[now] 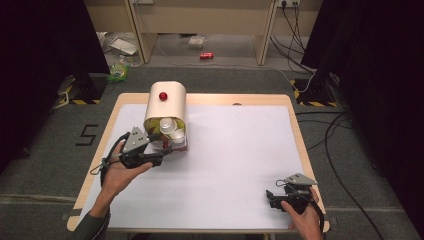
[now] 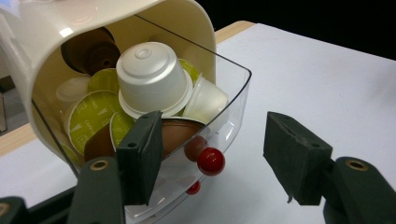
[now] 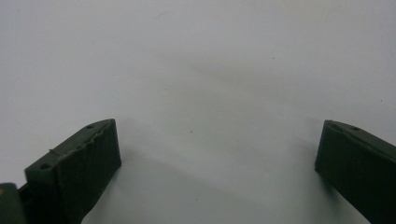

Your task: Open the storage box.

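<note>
White paper covers most of the desk [image 1: 240, 165], and near its far left corner stands a cream capsule holder [image 1: 166, 102] with a clear drawer [image 2: 224, 116] pulled open toward us, full of coffee capsules [image 2: 152, 77]. We hold the left gripper [image 1: 161, 156] right at that drawer's front. In the left gripper view its jaws stand spread wide: one pad [image 2: 140, 156] overlaps the clear front wall, the other hangs free over the paper, and the red knob [image 2: 210, 161] sits between them, closer to the first pad. So we judge that the knob lies just ahead of the fingers, and the left hand is far nearer. Our right gripper [image 1: 272, 194] rests by the near right corner, well apart, jaws spread over bare paper.
</note>
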The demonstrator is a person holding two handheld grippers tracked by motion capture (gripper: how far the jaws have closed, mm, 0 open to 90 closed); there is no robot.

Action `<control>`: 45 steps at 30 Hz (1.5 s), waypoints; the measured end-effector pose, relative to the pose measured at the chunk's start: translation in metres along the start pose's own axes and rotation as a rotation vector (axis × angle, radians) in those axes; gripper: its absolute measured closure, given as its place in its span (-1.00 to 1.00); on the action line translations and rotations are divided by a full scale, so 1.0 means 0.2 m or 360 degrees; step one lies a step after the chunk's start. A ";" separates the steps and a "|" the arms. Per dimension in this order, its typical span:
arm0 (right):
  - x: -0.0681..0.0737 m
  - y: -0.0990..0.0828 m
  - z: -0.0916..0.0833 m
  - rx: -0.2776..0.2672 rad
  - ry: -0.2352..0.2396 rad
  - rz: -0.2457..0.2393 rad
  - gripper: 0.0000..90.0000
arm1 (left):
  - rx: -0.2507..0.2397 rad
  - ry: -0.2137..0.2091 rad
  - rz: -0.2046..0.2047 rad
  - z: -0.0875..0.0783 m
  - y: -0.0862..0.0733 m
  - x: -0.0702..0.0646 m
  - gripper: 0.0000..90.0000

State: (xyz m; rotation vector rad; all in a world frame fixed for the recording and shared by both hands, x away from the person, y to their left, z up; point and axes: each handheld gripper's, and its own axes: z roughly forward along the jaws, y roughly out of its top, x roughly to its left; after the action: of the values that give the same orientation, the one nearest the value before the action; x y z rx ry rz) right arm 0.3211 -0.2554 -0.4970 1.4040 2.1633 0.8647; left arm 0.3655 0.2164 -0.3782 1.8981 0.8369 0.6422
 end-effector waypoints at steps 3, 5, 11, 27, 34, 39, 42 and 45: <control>0.00 0.00 0.00 0.0000 0.0000 0.0000 -0.99 | 0.0005 0.0010 0.0012 0.00 0.00 0.00 -0.16; 0.00 0.00 0.00 0.0000 -0.0001 0.0004 -0.99 | 0.0009 0.0008 0.0012 0.00 0.00 0.00 -0.16; 0.00 0.00 0.00 0.0000 0.0000 0.0000 -0.99 | 0.0030 0.0004 0.0014 -0.01 0.01 0.00 -0.16; 0.00 0.00 0.00 -0.0001 0.0000 0.0000 -0.99 | 0.0037 -0.0015 0.0022 -0.05 -0.01 -0.03 -0.16; 0.00 0.00 0.00 0.0000 0.0001 0.0001 -0.99 | 0.0035 -0.0018 0.0024 -0.07 -0.01 -0.04 -0.16; 0.00 0.00 0.00 0.0000 0.0001 0.0001 -0.99 | 0.0043 -0.0015 0.0034 -0.07 -0.01 -0.05 -0.17; 0.00 0.00 0.00 0.0000 0.0000 0.0000 -0.99 | 0.0051 -0.0026 0.0029 -0.08 -0.01 -0.06 -0.17; 0.00 0.00 0.00 0.0000 0.0001 0.0001 -0.99 | 0.0053 -0.0030 0.0031 -0.08 -0.02 -0.06 -0.17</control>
State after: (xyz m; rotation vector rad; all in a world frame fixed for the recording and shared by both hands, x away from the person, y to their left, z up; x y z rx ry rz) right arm 0.3210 -0.2554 -0.4969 1.4049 2.1634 0.8656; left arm 0.3458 0.2170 -0.3751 1.9412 0.8229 0.6250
